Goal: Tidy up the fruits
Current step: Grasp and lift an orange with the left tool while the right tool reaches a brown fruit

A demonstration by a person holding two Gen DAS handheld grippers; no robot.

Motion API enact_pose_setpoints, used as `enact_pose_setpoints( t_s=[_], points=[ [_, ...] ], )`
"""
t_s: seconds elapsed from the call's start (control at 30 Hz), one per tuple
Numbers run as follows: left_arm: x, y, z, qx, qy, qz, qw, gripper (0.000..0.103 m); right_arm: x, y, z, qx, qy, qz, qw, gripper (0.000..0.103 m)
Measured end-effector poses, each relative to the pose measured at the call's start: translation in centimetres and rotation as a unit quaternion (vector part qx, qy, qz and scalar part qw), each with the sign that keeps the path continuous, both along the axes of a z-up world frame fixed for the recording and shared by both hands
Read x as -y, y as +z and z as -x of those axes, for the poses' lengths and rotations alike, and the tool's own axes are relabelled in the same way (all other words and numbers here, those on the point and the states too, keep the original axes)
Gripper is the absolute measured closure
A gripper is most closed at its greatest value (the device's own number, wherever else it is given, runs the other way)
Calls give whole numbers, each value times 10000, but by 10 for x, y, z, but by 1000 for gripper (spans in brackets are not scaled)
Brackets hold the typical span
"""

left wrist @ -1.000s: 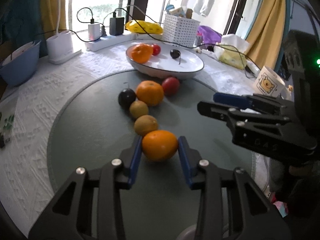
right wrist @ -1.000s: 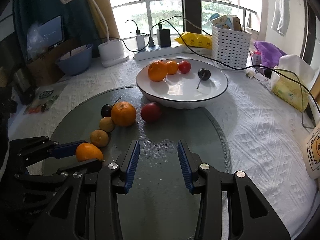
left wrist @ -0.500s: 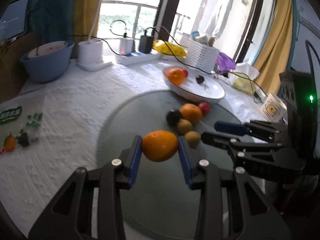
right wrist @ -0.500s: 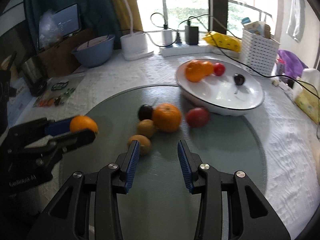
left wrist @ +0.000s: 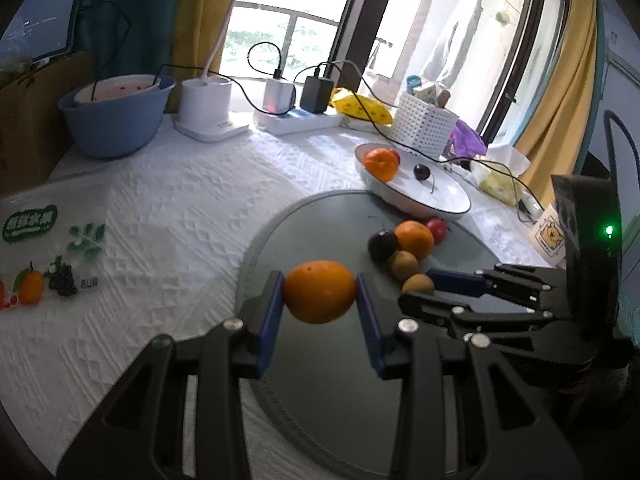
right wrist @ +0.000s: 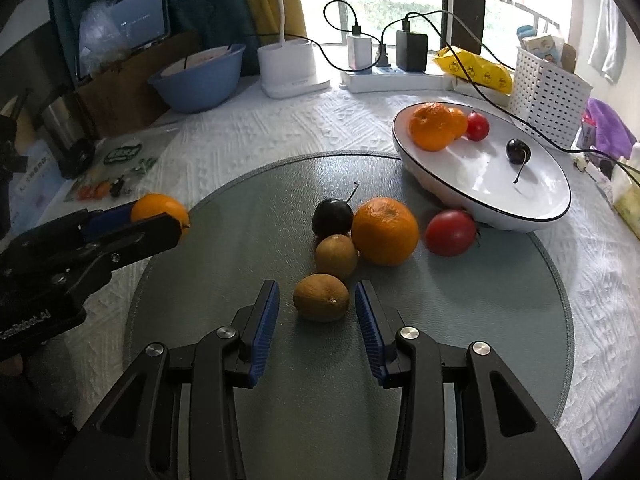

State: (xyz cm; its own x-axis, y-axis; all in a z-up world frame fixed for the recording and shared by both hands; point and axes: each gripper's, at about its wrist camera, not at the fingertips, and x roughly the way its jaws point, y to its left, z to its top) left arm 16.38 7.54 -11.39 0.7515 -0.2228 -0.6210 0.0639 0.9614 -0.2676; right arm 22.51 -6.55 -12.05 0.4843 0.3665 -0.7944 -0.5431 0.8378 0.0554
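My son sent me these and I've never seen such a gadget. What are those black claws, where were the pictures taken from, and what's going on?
No robot here: a person holds a two-finger gripper in each hand, with a camera on each looking along its fingers. One picture is from the left hand-held gripper, which is squeezing an orange. The other is from the right hand-held gripper, open around a brown fruit that lies on the grey mat. More fruit sits on the mat, and some is already in the white plate.

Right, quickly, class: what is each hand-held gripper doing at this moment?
Left hand-held gripper: shut on an orange, lifted off the mat.
Right hand-held gripper: open, fingers either side of a kiwi, not gripping.
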Motion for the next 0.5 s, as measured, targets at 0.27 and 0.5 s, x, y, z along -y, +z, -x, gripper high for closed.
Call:
enact_pose_setpoints(
  t_s=[0.27, 0.5],
  points=[
    [3, 1, 2, -18, -28, -39, 10000, 65, 0, -4, 2, 55, 47, 87, 9999, 72],
    [11, 9, 5, 38, -108, -125, 9999, 65, 7, 3, 6, 131, 55, -45, 9999, 72]
  ],
)
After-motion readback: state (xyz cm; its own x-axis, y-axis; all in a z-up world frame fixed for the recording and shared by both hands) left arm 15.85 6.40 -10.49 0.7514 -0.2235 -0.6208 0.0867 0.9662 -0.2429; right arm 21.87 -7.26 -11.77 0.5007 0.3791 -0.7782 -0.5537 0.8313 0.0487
